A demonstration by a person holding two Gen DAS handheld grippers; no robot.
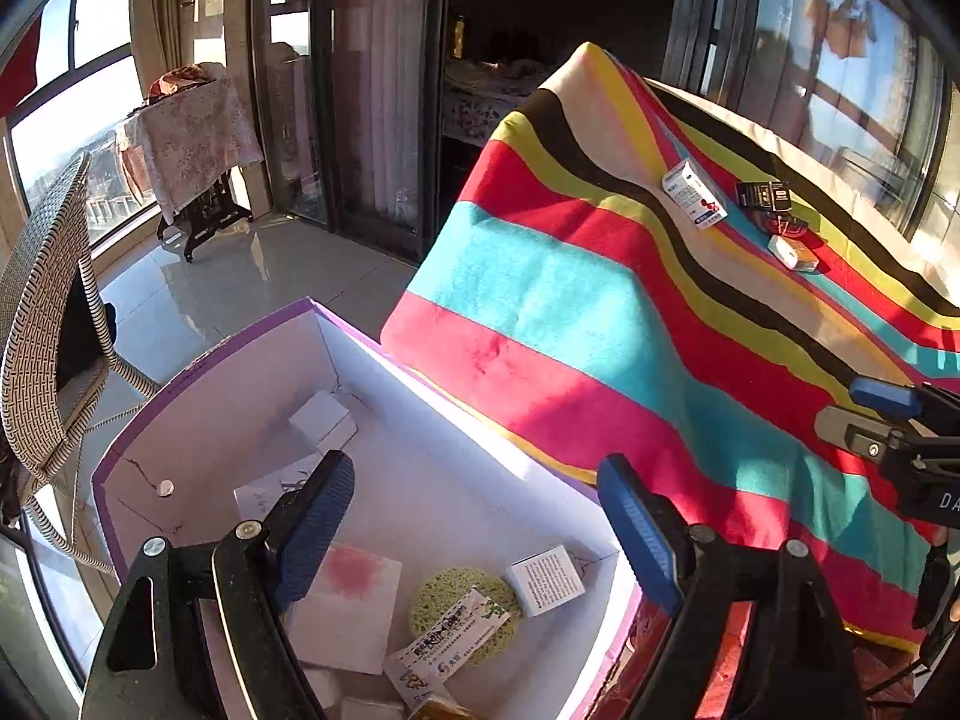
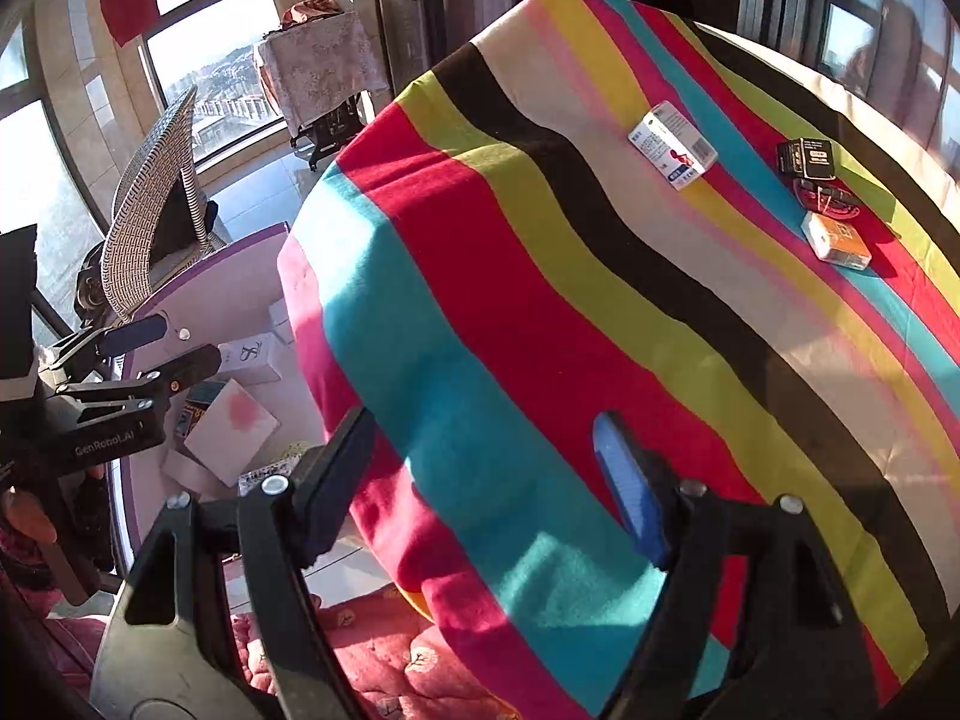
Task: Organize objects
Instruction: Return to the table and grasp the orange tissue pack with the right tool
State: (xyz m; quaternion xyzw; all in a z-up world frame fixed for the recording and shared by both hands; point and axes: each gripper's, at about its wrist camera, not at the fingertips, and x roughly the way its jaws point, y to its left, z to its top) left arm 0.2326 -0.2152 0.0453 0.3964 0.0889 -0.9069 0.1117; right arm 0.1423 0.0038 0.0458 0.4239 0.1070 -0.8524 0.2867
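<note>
My left gripper [image 1: 480,534] hangs open and empty over a white box with a purple rim [image 1: 210,360]. Inside the box lie a white carton with a pink patch [image 1: 354,594], a round green sponge [image 1: 462,606], a small white carton [image 1: 546,579] and a sachet [image 1: 450,642]. My right gripper [image 2: 486,480] is open and empty above the striped cloth [image 2: 540,300]. Far up on the cloth sit a white-and-blue medicine box [image 2: 672,144], a black box [image 2: 807,156] and an orange-and-white box [image 2: 837,237]. The left gripper [image 2: 159,348] also shows at the left edge of the right wrist view.
A wicker chair [image 1: 42,324] stands left of the box. A cloth-covered table [image 1: 186,138] is by the window, with tiled floor [image 1: 252,276] between. A red quilt [image 2: 372,648] lies below the striped cloth. A red-and-black item [image 1: 783,222] sits beside the black box.
</note>
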